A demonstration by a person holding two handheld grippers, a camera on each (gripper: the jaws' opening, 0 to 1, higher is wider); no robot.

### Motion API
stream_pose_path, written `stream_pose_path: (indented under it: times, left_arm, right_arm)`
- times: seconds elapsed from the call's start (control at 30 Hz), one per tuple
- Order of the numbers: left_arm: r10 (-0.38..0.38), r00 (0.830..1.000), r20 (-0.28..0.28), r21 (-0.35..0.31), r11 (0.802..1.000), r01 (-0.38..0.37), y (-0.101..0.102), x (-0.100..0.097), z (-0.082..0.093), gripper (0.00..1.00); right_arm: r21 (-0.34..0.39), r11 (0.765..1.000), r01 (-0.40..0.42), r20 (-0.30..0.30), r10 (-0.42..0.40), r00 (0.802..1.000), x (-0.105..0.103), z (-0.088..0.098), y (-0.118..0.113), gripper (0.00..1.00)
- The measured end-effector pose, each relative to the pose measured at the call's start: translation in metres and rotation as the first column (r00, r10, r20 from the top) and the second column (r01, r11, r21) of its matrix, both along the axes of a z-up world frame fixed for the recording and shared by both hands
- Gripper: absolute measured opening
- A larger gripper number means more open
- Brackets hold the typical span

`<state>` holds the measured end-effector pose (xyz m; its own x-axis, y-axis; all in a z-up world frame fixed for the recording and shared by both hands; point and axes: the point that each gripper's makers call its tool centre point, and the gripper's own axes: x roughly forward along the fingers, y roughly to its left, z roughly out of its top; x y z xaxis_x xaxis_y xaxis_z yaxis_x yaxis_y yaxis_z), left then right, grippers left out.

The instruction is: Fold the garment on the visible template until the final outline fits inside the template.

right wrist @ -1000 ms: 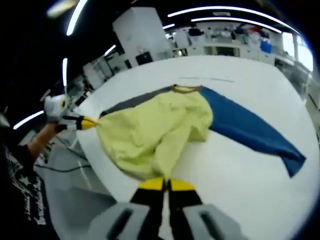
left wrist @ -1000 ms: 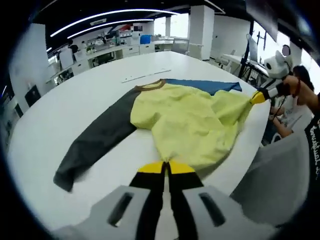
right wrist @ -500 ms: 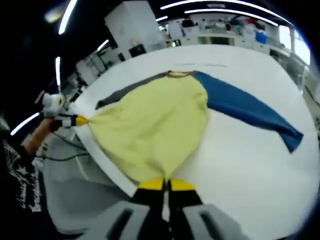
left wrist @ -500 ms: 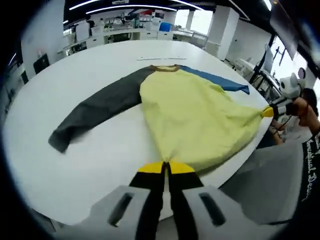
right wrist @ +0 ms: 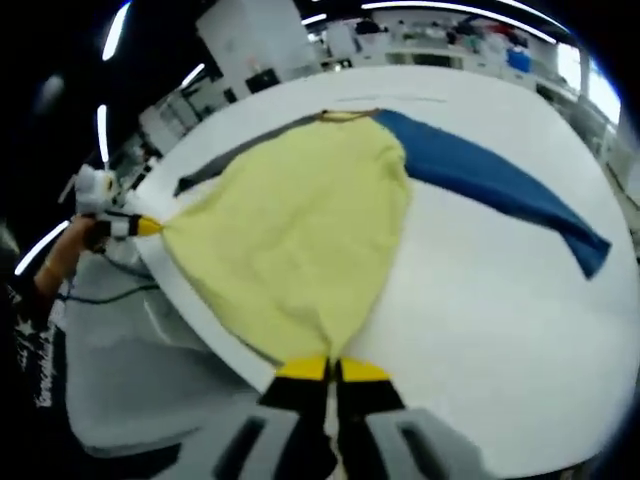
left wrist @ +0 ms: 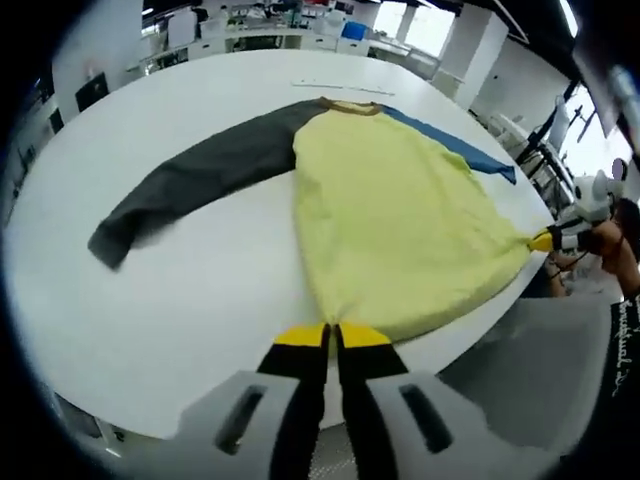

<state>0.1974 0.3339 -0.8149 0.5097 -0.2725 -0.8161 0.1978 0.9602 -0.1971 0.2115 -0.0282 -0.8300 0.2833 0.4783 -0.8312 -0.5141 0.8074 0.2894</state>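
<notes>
Two hand-held grippers, left point(left wrist: 332, 335) and right point(right wrist: 331, 368), each pinch a hem corner of the yellow long-sleeved fabric shirt point(left wrist: 400, 215). Crumpled a second ago, its body is now pulled flat on the white round surface point(left wrist: 200, 290), ready for folding.

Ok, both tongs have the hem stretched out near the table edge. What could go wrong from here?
1. The yellow shirt body is stretched between the left tongs and the right tongs, with its hem past the table edge; if either lets go, the hem could drop off the table.
2. The grey sleeve and blue sleeve lie spread wide; further pulling might drag or bunch them.
3. No template outline is discernible, so alignment is uncertain.
</notes>
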Motion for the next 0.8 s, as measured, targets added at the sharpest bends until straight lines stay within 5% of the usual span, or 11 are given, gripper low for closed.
stream_pose_path:
  times: [0.43,0.8]
  left_arm:
    - [-0.029,0.999,0.020,-0.009,1.000,0.029,-0.002,-0.010,-0.010,0.13]
    - [-0.062,0.997,-0.047,-0.022,0.998,0.061,-0.007,-0.020,-0.020,0.00]
  right_arm:
    - [-0.028,0.999,0.034,0.003,-0.034,0.999,-0.003,-0.008,-0.002,0.03]
    - [-0.033,0.998,0.054,-0.013,-0.054,0.998,-0.005,-0.013,-0.006,0.00]
